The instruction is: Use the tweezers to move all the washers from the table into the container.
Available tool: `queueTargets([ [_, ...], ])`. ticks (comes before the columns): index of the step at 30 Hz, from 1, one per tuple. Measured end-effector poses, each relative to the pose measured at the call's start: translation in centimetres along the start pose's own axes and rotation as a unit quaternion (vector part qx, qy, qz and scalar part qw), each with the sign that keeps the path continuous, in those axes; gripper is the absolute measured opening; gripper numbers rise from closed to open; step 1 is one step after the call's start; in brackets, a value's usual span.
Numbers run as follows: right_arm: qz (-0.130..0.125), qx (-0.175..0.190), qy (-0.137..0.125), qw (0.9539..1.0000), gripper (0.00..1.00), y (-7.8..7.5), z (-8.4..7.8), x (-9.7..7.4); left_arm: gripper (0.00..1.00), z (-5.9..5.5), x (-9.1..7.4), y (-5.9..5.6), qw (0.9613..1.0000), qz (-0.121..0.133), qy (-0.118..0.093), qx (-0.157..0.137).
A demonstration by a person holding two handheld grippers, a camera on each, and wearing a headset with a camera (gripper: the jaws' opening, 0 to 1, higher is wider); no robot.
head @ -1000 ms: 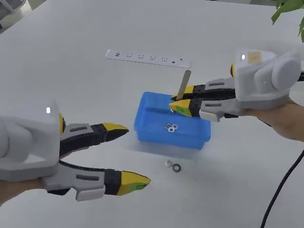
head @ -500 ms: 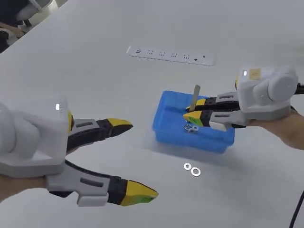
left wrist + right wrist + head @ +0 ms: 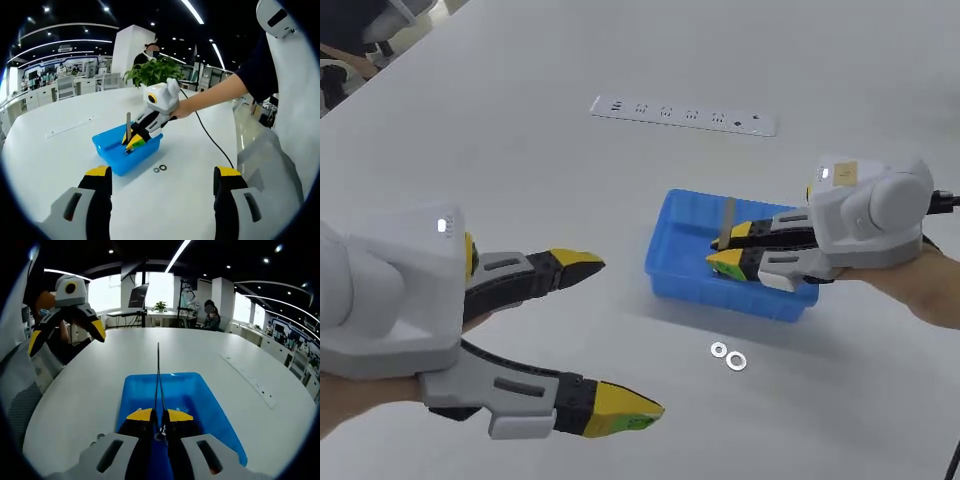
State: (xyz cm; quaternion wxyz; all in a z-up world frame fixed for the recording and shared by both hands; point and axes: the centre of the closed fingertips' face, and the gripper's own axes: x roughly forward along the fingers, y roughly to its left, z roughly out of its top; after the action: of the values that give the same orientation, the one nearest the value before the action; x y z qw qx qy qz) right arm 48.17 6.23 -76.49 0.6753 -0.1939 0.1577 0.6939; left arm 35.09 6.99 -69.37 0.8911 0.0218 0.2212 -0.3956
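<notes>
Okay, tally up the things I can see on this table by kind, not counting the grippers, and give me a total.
washers on the table: 2
blue container: 1
tweezers: 1
power strip: 1
Total: 5

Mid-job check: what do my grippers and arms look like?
The left gripper and right gripper match: pale grey housings, a small white light on top, black tongs with yellow tips. The right one carries a tan sticker and a black cable. Its arm has a dark sleeve.
</notes>
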Motion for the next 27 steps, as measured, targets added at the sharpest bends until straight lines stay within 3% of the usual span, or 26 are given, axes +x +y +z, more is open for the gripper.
queueTargets([
  [8, -0.001, 0.004, -0.006, 1.0000, 0.10, 0.0, 0.1, -0.1, 0.88, 0.0, -0.4, 0.1, 1.0000, 0.007, -0.003, -0.007],
  [14, -0.012, 0.013, -0.022, 0.9996, 0.10, -0.9, 1.2, -1.0, 0.87, 0.1, -0.3, 0.4, 0.9999, 0.009, -0.002, -0.010],
  [18, -0.014, 0.012, -0.023, 0.9996, 0.10, -1.2, 1.4, -1.5, 0.86, 0.8, 0.2, 0.7, 0.9999, 0.009, -0.012, -0.009],
  [23, -0.010, -0.008, -0.018, 0.9998, 0.08, -0.5, 1.6, -1.9, 0.83, 2.3, 1.9, 2.5, 0.9991, 0.018, -0.037, -0.011],
  [27, -0.004, -0.024, -0.011, 0.9996, 0.08, -0.2, 1.8, -2.0, 0.81, 2.8, 4.0, 4.3, 0.9993, 0.016, -0.033, -0.010],
])
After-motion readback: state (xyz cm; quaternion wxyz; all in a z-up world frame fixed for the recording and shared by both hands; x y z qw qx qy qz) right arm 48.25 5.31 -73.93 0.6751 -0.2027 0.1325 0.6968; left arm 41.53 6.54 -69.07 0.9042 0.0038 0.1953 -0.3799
